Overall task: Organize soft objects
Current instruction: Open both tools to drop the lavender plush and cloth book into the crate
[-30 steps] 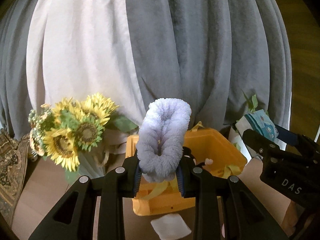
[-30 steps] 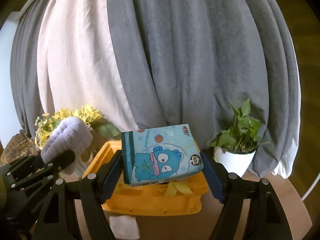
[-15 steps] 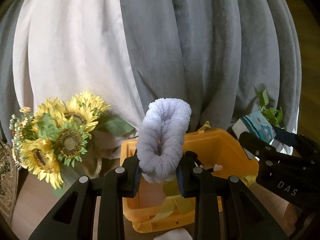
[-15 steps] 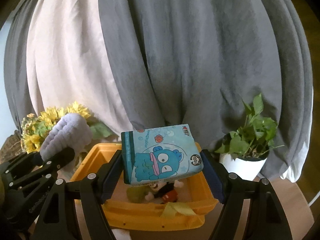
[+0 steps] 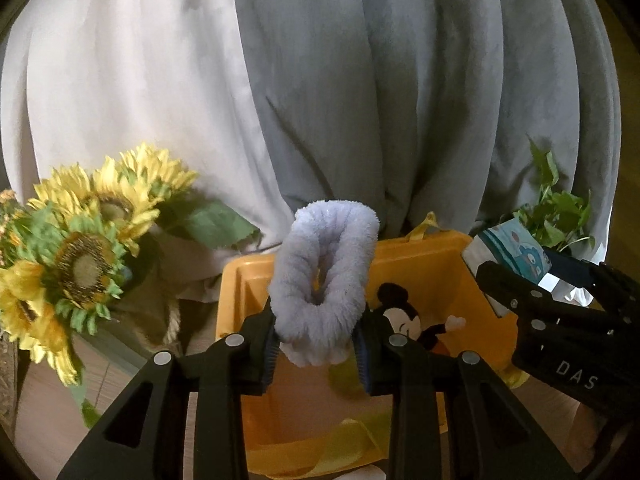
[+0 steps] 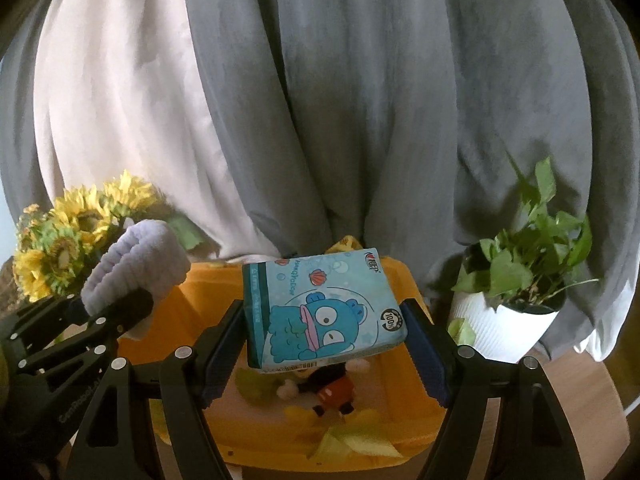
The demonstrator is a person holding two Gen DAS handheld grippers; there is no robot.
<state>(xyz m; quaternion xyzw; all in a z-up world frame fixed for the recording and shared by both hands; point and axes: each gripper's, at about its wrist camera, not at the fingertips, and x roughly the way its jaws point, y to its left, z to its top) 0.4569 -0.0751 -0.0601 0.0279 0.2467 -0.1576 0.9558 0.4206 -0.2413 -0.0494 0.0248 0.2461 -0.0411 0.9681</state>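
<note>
My left gripper (image 5: 318,350) is shut on a fluffy lilac headband (image 5: 326,276) and holds it over the near left part of a yellow bin (image 5: 424,256). It shows in the right wrist view too (image 6: 136,264). My right gripper (image 6: 324,344) is shut on a blue cartoon tissue pack (image 6: 324,312), held above the yellow bin (image 6: 408,420). The pack also shows at the right of the left wrist view (image 5: 512,250). A Mickey Mouse plush (image 5: 412,324) lies inside the bin, also seen under the pack (image 6: 332,390).
Sunflowers (image 5: 80,256) stand left of the bin. A potted green plant (image 6: 520,280) in a white pot stands to its right. Grey and white curtains (image 6: 320,100) hang behind. Yellow-green cloth (image 6: 352,440) lies in the bin. The floor is wood.
Both grippers have moved forward toward the bin with their loads. The bin looms larger and its inside, with the Mickey plush, has come into view.
</note>
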